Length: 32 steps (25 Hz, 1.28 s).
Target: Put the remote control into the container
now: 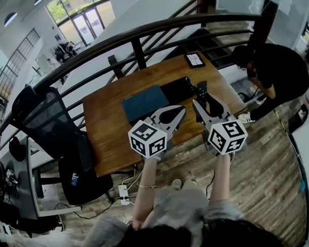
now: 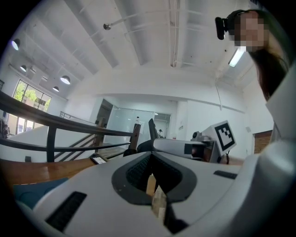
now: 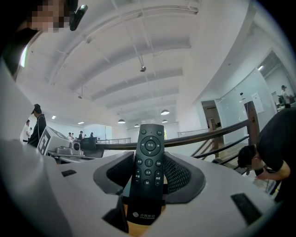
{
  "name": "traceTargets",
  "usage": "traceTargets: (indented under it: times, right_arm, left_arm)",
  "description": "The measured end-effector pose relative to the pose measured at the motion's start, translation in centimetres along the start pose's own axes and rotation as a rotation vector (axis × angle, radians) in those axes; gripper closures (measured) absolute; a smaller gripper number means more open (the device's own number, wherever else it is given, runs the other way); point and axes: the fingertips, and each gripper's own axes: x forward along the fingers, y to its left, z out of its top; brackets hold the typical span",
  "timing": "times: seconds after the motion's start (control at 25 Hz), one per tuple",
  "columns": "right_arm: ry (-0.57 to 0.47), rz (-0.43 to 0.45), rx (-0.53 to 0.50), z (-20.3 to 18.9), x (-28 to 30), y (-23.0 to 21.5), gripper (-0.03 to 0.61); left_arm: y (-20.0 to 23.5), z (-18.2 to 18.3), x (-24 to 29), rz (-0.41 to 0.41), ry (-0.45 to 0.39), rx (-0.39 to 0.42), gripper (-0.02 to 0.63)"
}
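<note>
Right tongs [image 3: 149, 178] clamp the remote control [image 3: 149, 152] above the desk [image 1: 109, 142]; left tongs [image 2: 155, 178] are closed and empty. Placing it into the likely blue container [image 1: 145, 101] remains.

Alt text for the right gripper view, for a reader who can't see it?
A slim black plastic remote control stands upright, clamped between the grey fingers of the right gripper, buttons facing the camera. Behind it run a dark curved railing and a white ceiling; a person in black bends at right.
</note>
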Motion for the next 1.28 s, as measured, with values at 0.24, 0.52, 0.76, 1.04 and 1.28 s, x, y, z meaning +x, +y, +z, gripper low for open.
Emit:
traceTargets:
  times: [0.24, 0.52, 0.76, 1.04, 1.28]
  right_arm:
    - [0.009, 0.04, 0.008, 0.1, 2.8, -2.0, 0.367]
    - [0.044, 0.139, -0.021, 0.9, 6.8, -4.6, 0.367]
    - [0.08, 0.225, -0.033, 0.9, 9.9, -8.2, 0.367]
    - [0.121, 0.334, -0.039, 0.9, 12.0, -12.2, 0.367]
    - [0.164, 0.435, -0.055, -0.2, 14.1, -13.6, 0.367]
  left_arm:
    - [2.3, 0.2, 1.6, 0.035, 0.003, -0.016, 0.611]
    - [5.8, 1.2, 4.7, 0.117, -0.032, -0.044, 0.611]
    - [8.1, 1.4, 8.5, 0.19, -0.045, -0.064, 0.611]
    - [9.5, 1.4, 12.8, 0.29, -0.054, -0.092, 0.611]
    - [11.6, 0.5, 14.2, 0.389, -0.068, -0.122, 0.611]
